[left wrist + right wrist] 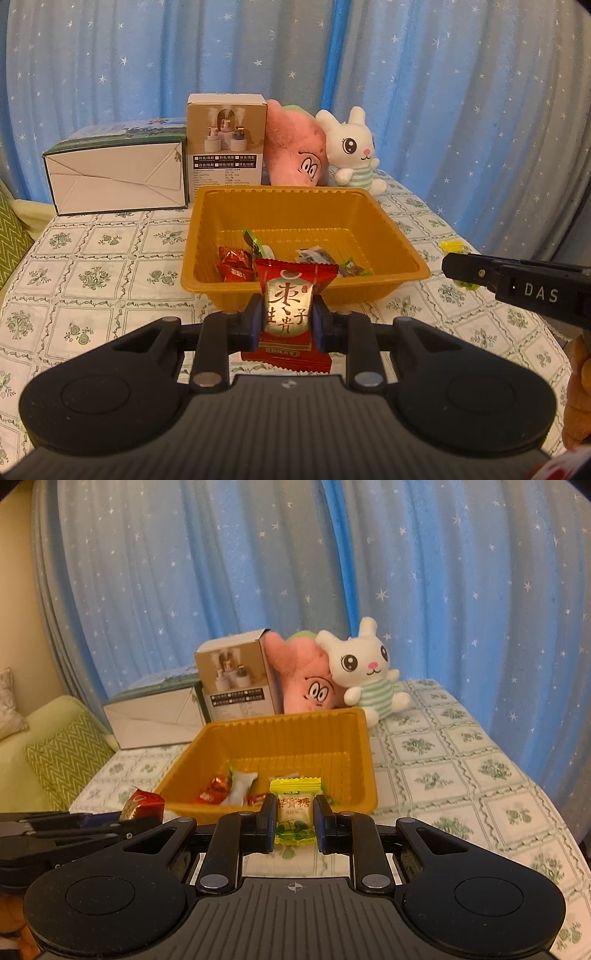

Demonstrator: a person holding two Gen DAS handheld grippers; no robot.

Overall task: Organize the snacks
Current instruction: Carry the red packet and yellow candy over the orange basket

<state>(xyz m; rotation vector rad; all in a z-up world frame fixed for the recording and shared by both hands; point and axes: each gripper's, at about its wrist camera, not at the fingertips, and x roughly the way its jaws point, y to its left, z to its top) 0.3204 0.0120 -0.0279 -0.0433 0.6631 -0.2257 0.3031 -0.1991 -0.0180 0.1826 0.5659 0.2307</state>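
Landmark: a shallow rectangular orange plastic tray with a ribbed rim, standing on a table under a white cloth with green floral squares.

- Left gripper: blue-padded black fingers pinched a red foil snack packet with a silver centre and red characters, held upright just in front of the tray's near wall, off the cloth.
- Right gripper: fingers clamped a small yellow-and-white wrapped candy printed with green fruit, held before the tray's near rim, to the right of the other packet.
- Inside the tray: several small wrapped snacks in red, green and white, clustered toward its near side.
- Behind the tray, left: a white-and-green cardboard carton and a tan printed box.
- Behind the tray, right: a pink plush toy, touching a white plush rabbit in a green-striped shirt.
- Backdrop beyond the tray: blue star-printed curtain.
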